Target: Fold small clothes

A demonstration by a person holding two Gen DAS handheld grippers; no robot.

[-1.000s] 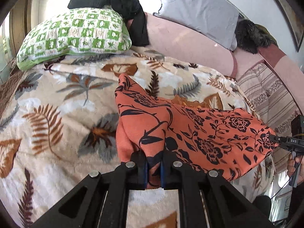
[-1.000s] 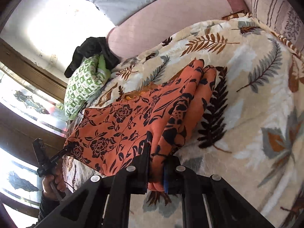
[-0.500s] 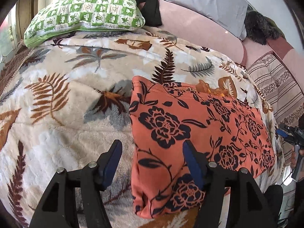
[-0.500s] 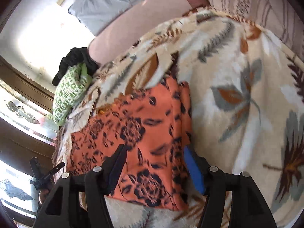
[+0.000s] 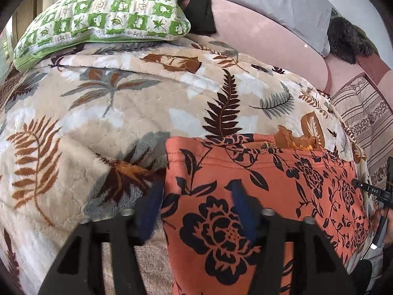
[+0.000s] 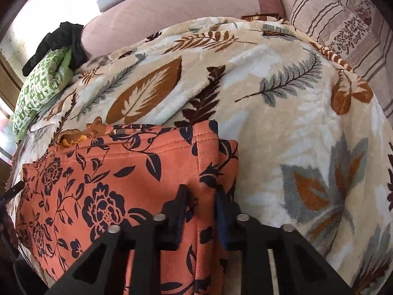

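While the orange floral garment (image 5: 258,196) lies flat on the leaf-print blanket (image 5: 98,113), the left gripper (image 5: 196,201) stands spread over its left edge. Only the right wrist view shows the right gripper (image 6: 200,209), fingers narrowly parted astride the right-hand fold.

Home bedroom: leaf-print blanket (image 5: 118,113), green pillow (image 5: 103,14), pink headboard (image 5: 265,39).
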